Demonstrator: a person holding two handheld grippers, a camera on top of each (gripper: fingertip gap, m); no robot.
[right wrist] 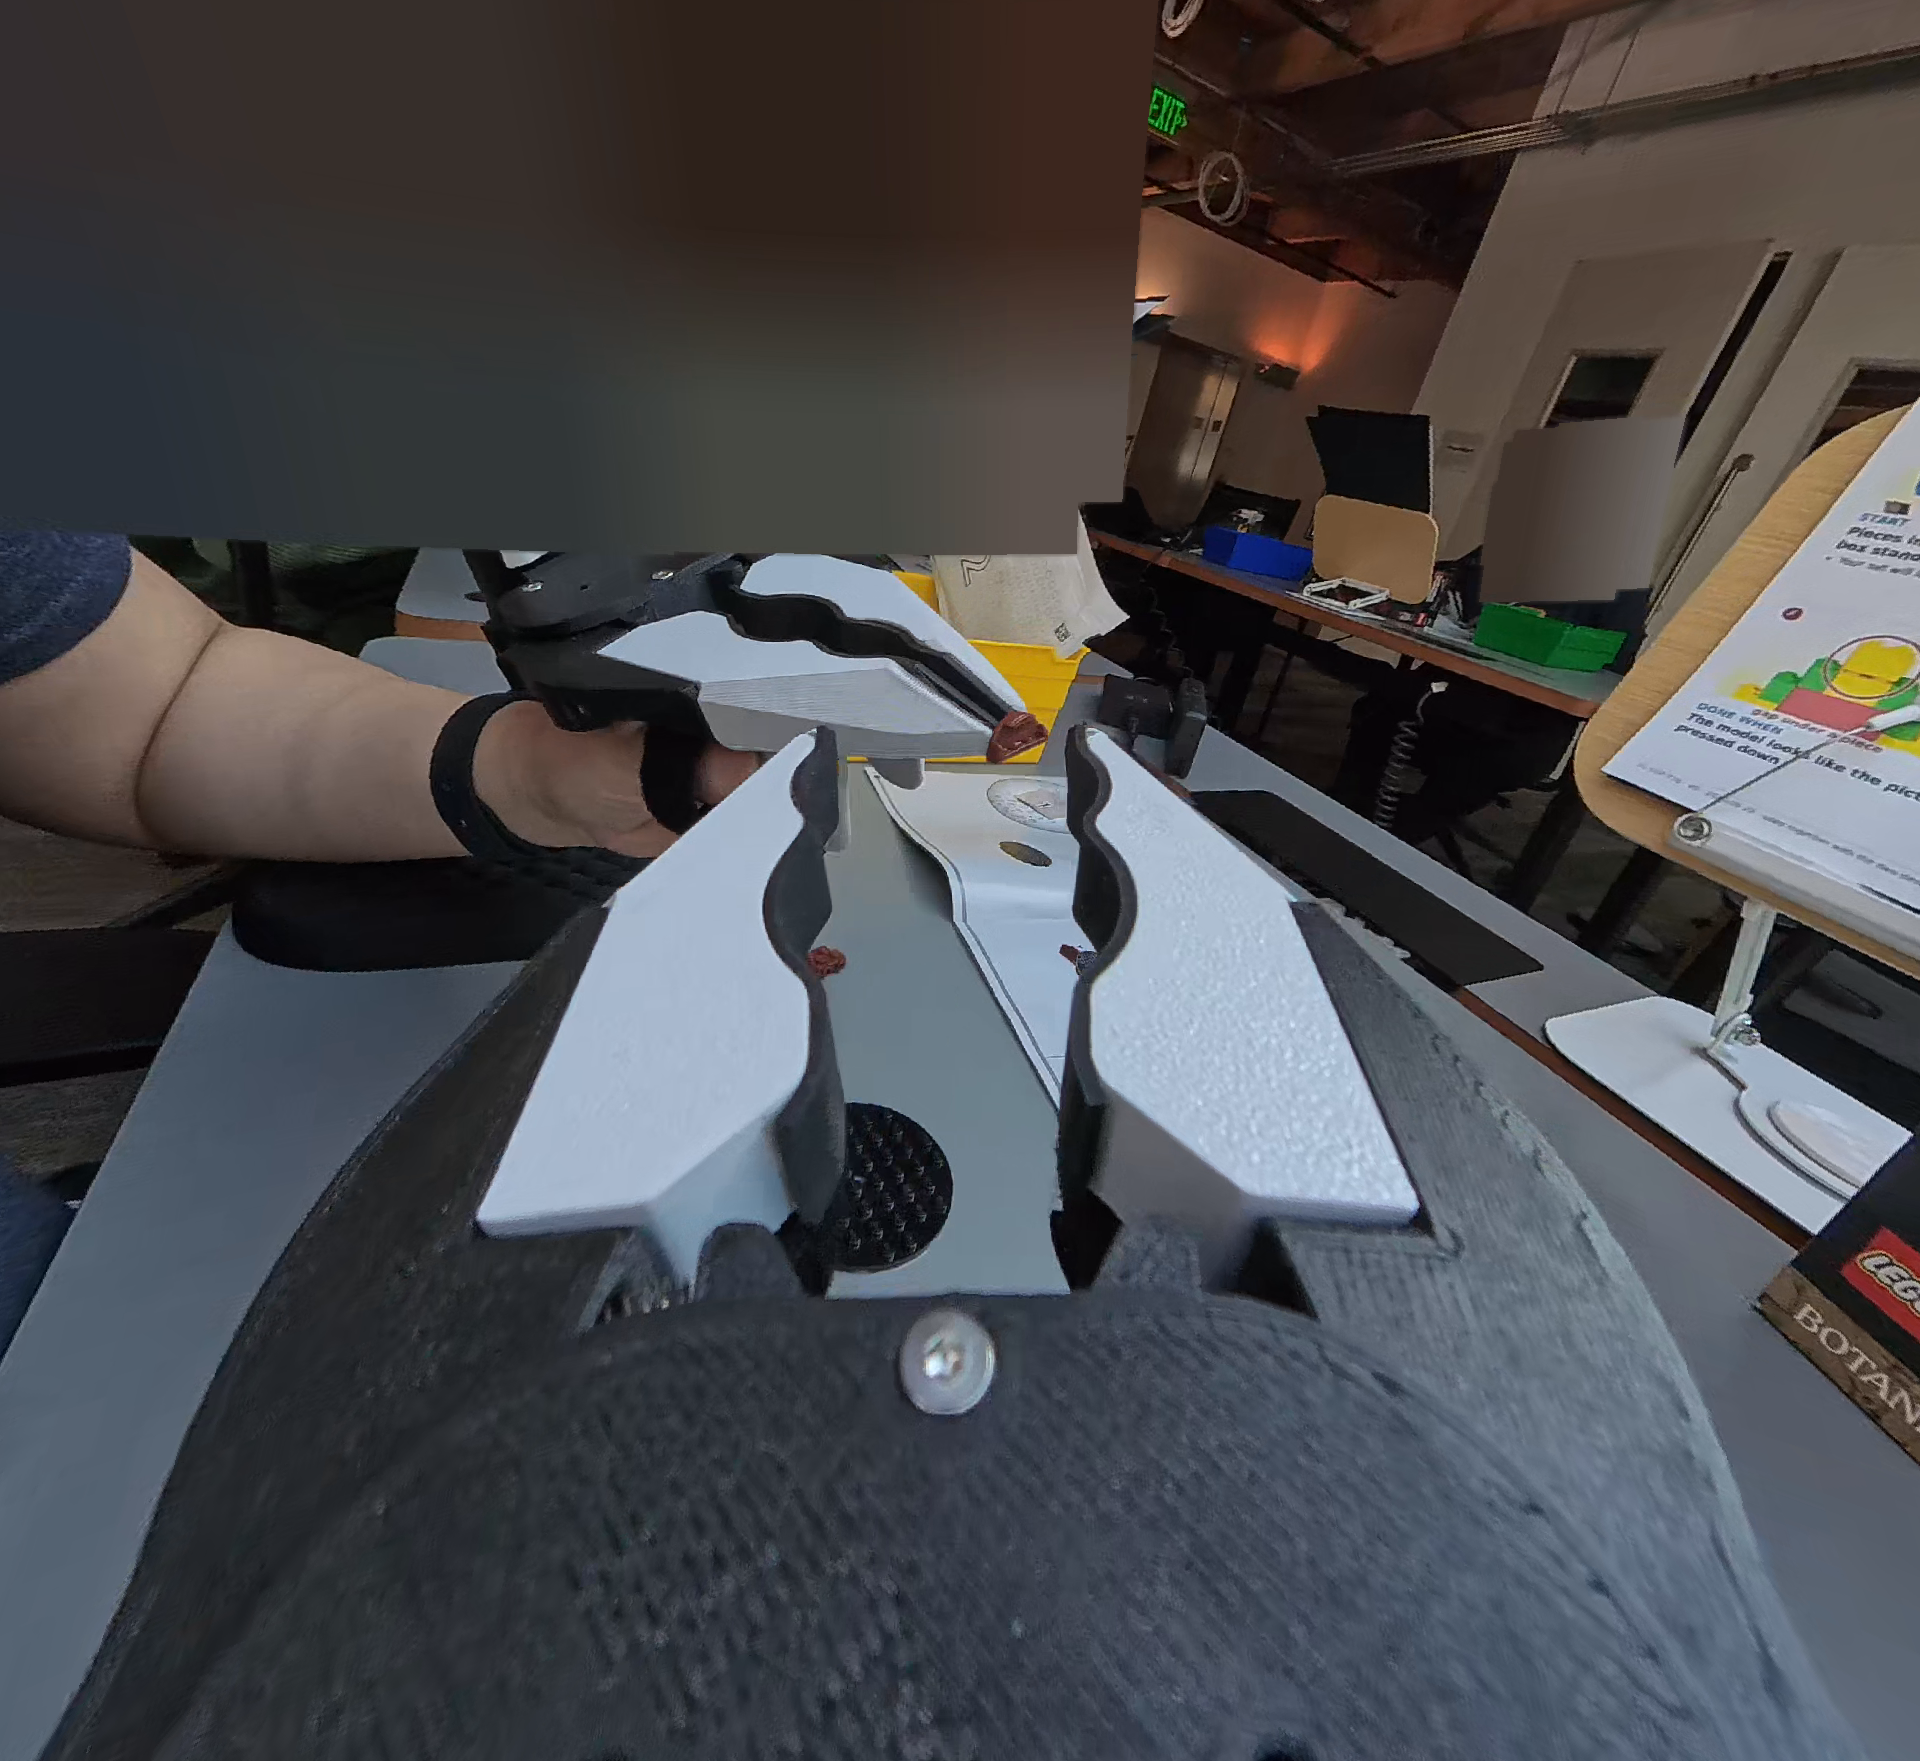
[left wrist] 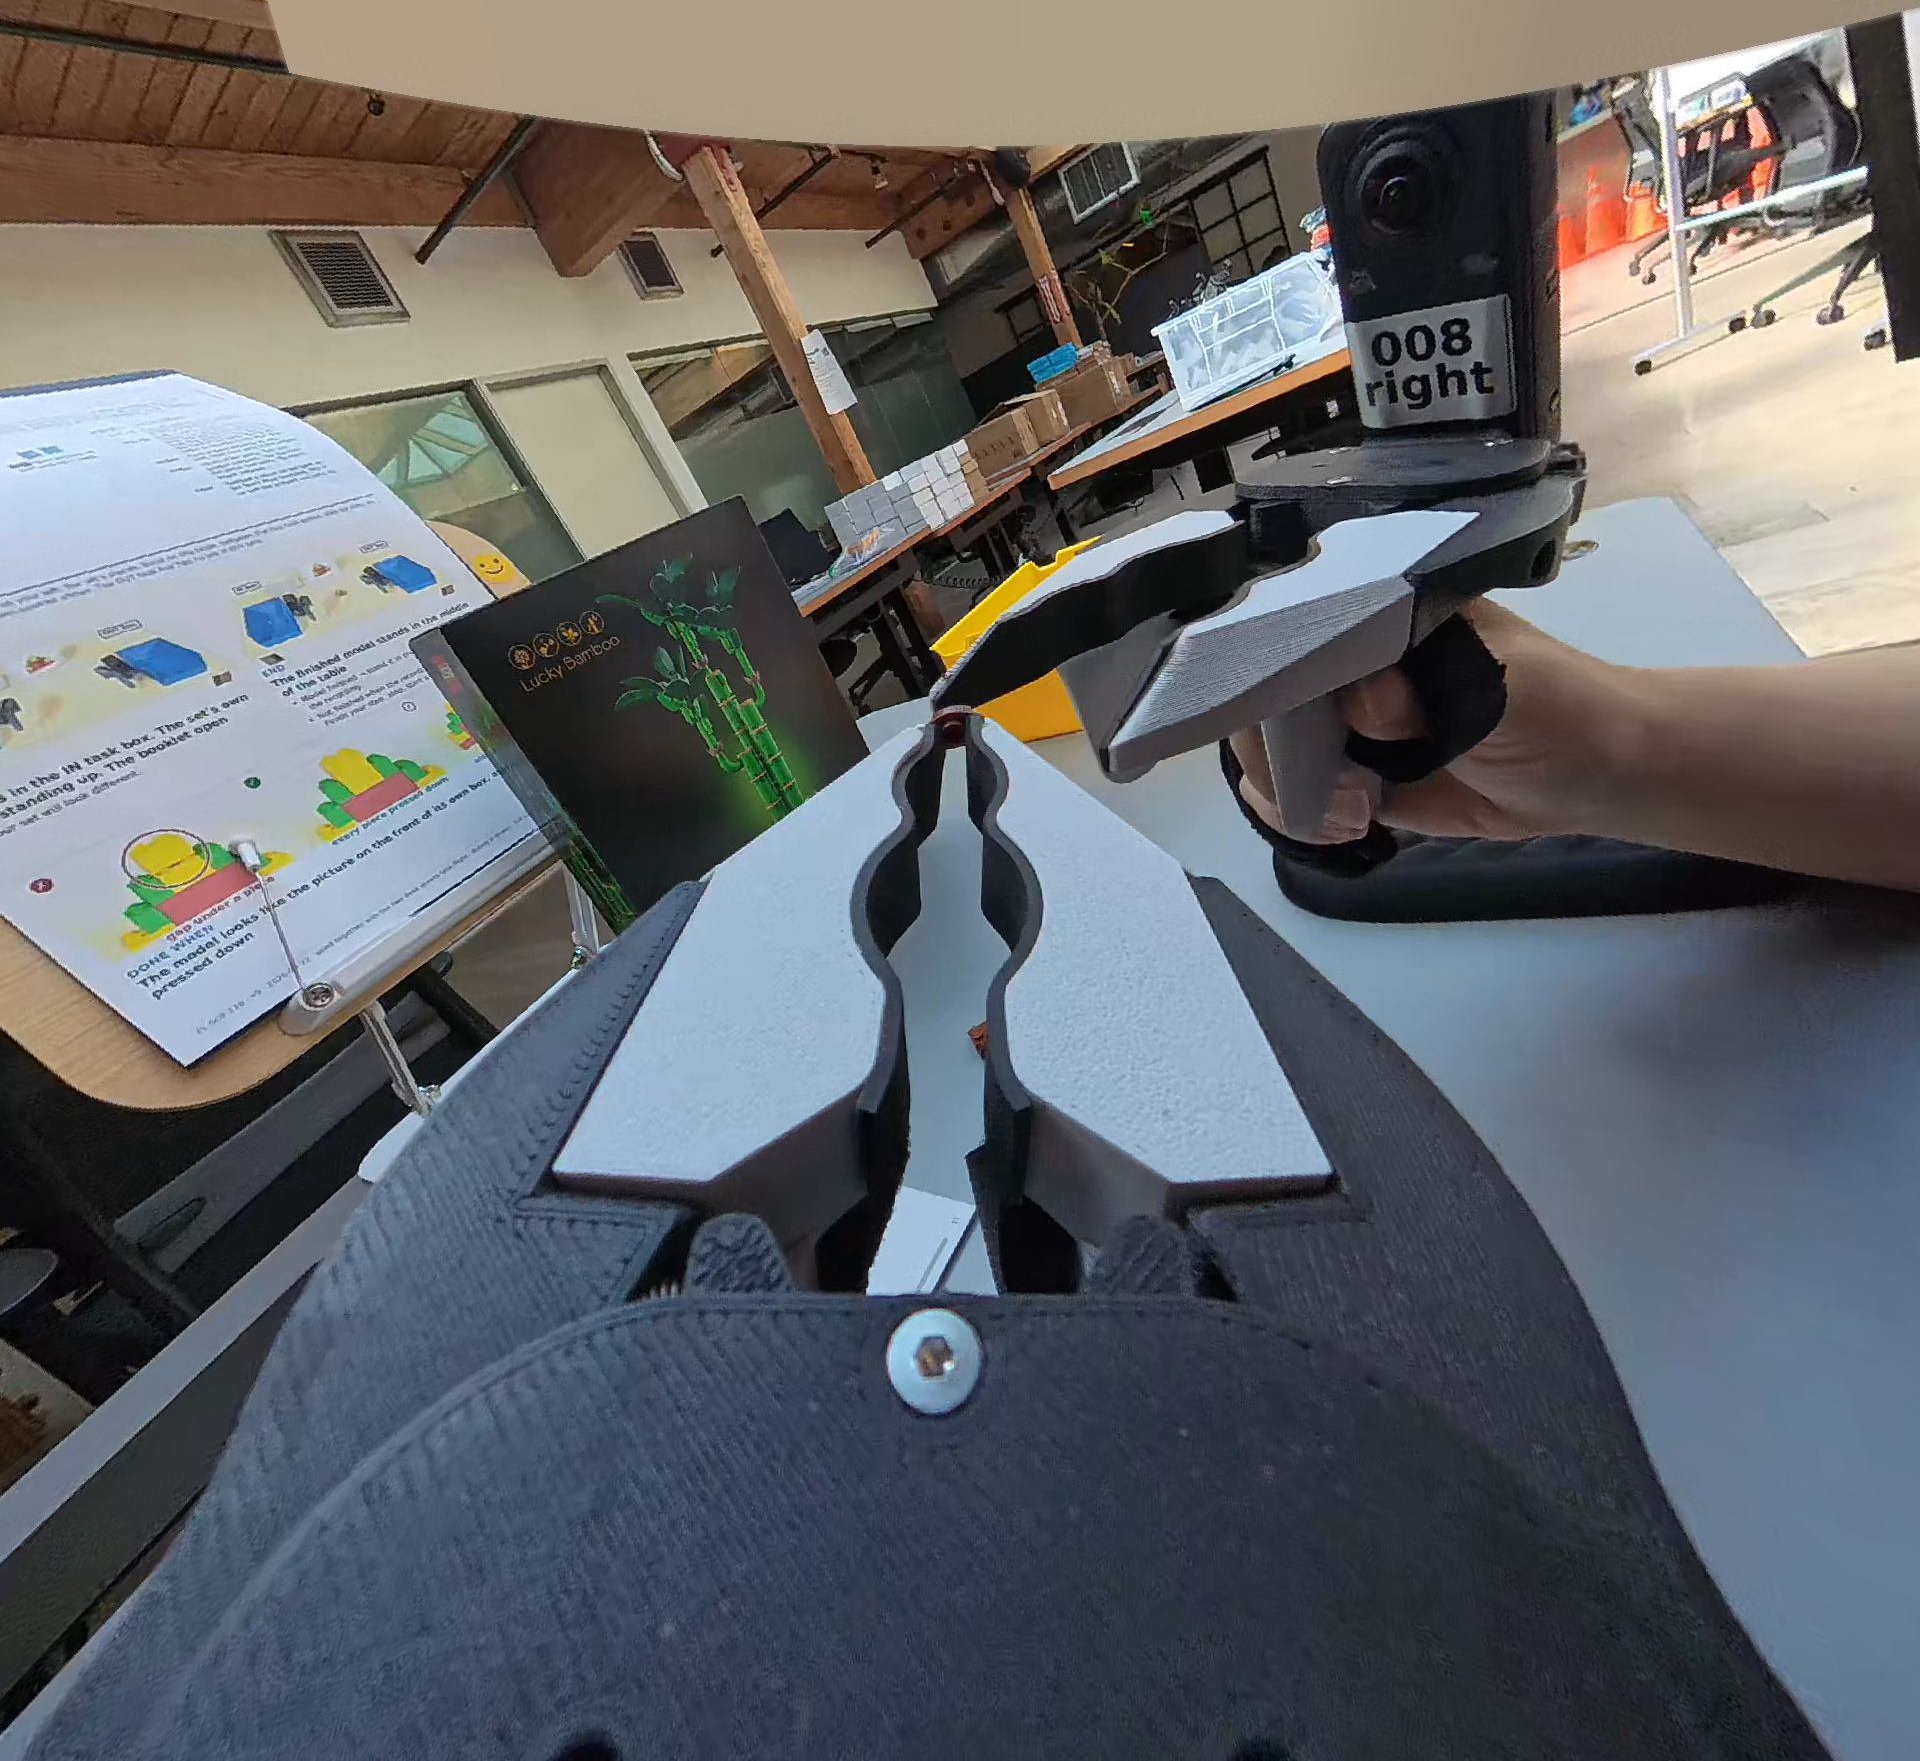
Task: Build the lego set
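Observation:
My left gripper [left wrist: 948, 722] is shut on a small reddish-brown lego piece [left wrist: 948, 724] at its fingertips, held above the grey table [left wrist: 1558, 1192]. My right gripper [right wrist: 951, 755] is open and empty, its jaws wide apart. In the right wrist view the left gripper [right wrist: 1006, 737] comes in from the left, with the brown piece [right wrist: 1016, 735] just beyond my right fingertips, level with the gap. In the left wrist view the right gripper [left wrist: 1029, 729] reaches in from the right, one fingertip touching or nearly touching the piece. Two small brown pieces [right wrist: 826, 960] [right wrist: 1075, 955] lie on the table below.
A black round studded plate [right wrist: 894, 1181] and a white sheet [right wrist: 997, 880] lie on the table under my right gripper. A yellow bin [left wrist: 1029, 641] stands behind. The black set box [left wrist: 665, 693] and an instruction sheet on a stand [left wrist: 208, 672] are at the left. Less than 4 cm separates the two grippers' tips.

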